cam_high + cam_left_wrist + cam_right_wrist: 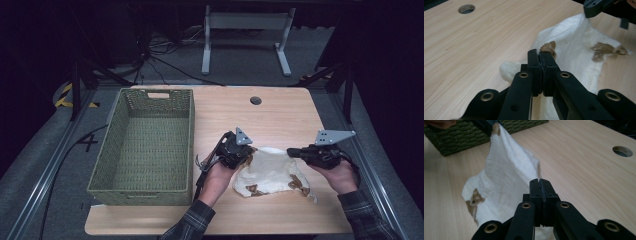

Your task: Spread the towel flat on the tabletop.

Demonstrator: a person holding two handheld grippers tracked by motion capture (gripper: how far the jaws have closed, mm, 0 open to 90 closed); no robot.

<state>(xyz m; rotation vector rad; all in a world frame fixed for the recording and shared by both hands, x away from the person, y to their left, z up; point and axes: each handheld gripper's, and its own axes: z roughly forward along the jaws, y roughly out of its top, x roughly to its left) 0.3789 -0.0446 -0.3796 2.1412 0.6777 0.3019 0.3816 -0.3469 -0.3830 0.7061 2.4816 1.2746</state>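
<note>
White cloth (272, 172) with brown animal prints, lying crumpled at the near right part of the bench (280, 115), between the two hands. Two points of it are pulled up off the wood; the rest sags down to the surface.

Left hand-held gripper (246, 150): jaws closed tight on a corner of the cloth. In the left gripper view the jaws meet with no gap, and a brown print patch pokes out just past their tips (540, 55). Cloth spreads away behind them toward the other gripper.

Right hand-held gripper (291, 151): jaws also closed, pinching the cloth's edge. In the right gripper view the jaws are pressed together (540, 182) with white fabric rising from them to a peak at upper left, where the left gripper holds its corner. A brown print (474, 201) shows on the low fold at left.

Both grippers carry a grey three-cornered plate on top. Person's left hand (217, 172) and right hand (340, 175) come in from the near edge, sleeves in dark plaid.

Green woven basket (145, 145) stands on the left part of the bench, just beside the left hand, apart from the cloth. Round hole (255, 100) in the benchtop toward the far edge. Beyond the bench: grey floor, cables, a white frame leg.
</note>
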